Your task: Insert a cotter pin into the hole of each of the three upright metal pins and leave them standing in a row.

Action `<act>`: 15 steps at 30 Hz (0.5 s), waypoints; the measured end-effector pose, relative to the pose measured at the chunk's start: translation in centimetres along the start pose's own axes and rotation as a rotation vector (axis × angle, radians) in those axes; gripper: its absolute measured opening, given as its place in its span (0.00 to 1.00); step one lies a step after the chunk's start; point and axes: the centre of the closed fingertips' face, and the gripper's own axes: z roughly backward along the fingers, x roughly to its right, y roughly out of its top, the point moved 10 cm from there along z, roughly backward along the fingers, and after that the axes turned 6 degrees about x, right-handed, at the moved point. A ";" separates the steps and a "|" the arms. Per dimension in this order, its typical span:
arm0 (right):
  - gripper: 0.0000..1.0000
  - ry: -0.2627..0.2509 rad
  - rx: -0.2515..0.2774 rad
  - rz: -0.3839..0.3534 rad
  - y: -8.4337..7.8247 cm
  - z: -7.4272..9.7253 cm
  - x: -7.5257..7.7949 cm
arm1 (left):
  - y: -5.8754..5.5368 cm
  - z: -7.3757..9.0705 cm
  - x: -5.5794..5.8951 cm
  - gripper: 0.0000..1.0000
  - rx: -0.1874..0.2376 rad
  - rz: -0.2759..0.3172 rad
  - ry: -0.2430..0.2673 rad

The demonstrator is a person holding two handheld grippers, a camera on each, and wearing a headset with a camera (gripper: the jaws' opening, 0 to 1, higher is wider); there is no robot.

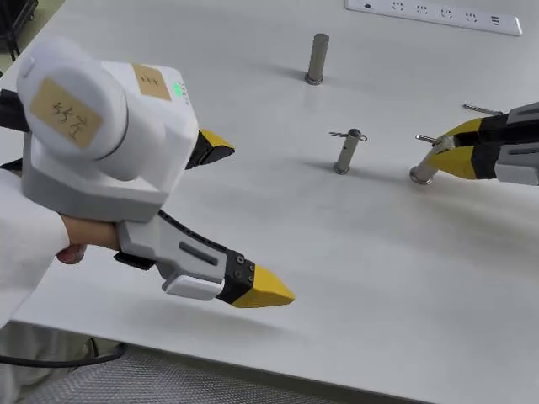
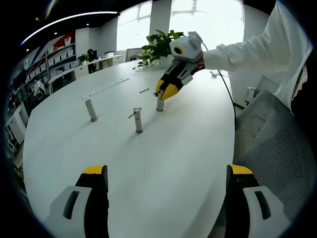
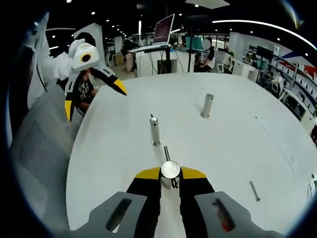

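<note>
The right gripper point(image 3: 170, 174) squeezes an upright metal pin point(image 3: 170, 170) — a spare cotter pin point(image 3: 253, 191) lies at its three o'clock; the left gripper point(image 2: 167, 171) gapes wide.

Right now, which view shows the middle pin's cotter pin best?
Head view: the cotter pin crosses the top of the middle pin, side-on and sharp. Left gripper view shows it smaller. Right gripper view shows that pin, its cotter pin too small to tell.

White table point(image 1: 253, 93), power strip point(image 1: 434, 15), potted plant point(image 2: 158, 42), chair point(image 2: 270, 126).
</note>
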 end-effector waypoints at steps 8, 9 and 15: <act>0.07 0.037 0.000 0.016 0.0 -0.7 0.1 | 0.0 0.1 -0.1 0.99 -0.005 0.008 0.007; 0.07 0.038 0.002 0.016 0.1 -0.8 0.1 | 0.0 0.1 -0.1 0.99 -0.005 0.010 0.008; 0.07 0.055 0.011 0.014 0.3 -1.2 0.3 | 0.1 0.1 -0.2 0.99 -0.006 0.008 0.010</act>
